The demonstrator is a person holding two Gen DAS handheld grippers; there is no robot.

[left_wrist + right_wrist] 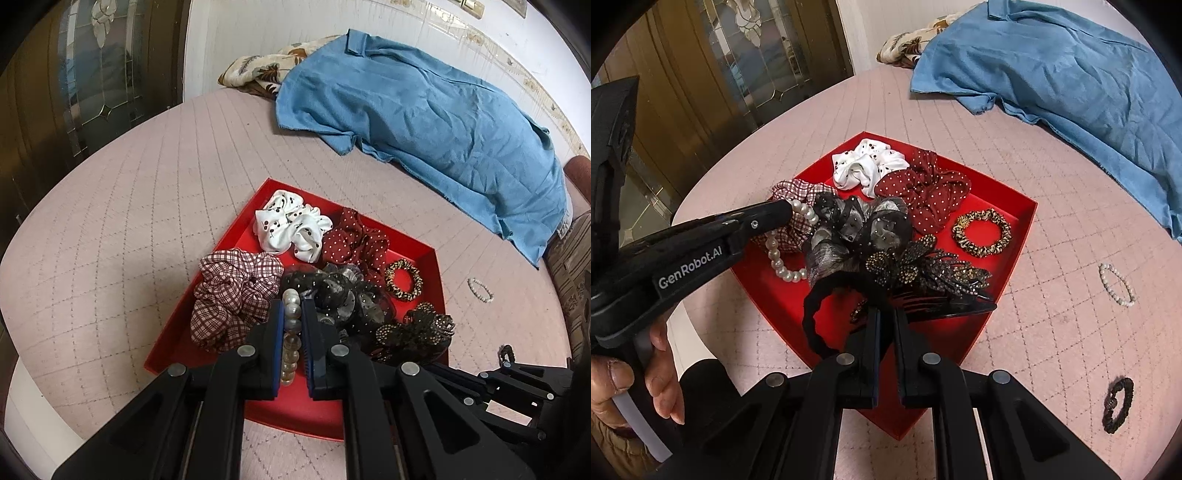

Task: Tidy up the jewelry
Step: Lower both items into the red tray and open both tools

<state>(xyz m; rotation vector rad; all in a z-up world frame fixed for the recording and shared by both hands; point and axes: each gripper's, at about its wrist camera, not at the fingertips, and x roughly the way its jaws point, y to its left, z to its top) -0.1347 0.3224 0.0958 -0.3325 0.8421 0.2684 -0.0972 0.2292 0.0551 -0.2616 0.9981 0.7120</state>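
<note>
A red tray (436, 288) (1019, 236) on the pink quilted bed holds several scrunchies and a jewelled hair comb (923, 269). My left gripper (293, 306) is shut on a large pearl bracelet (290, 332) (783, 258) and holds it over the tray's left part; it also shows in the right wrist view (783, 214). My right gripper (886, 314) is shut on a black hair tie (812, 321) above the tray's near corner. A small pearl bracelet (480, 290) (1117, 284) and a black beaded bracelet (1119, 404) lie on the bed right of the tray.
A blue garment (424, 110) (1071, 62) and a floral cloth (258, 70) lie at the far side of the bed. A dark door with leaded glass (92, 74) stands to the left. A brown cushion (576, 258) sits at the right edge.
</note>
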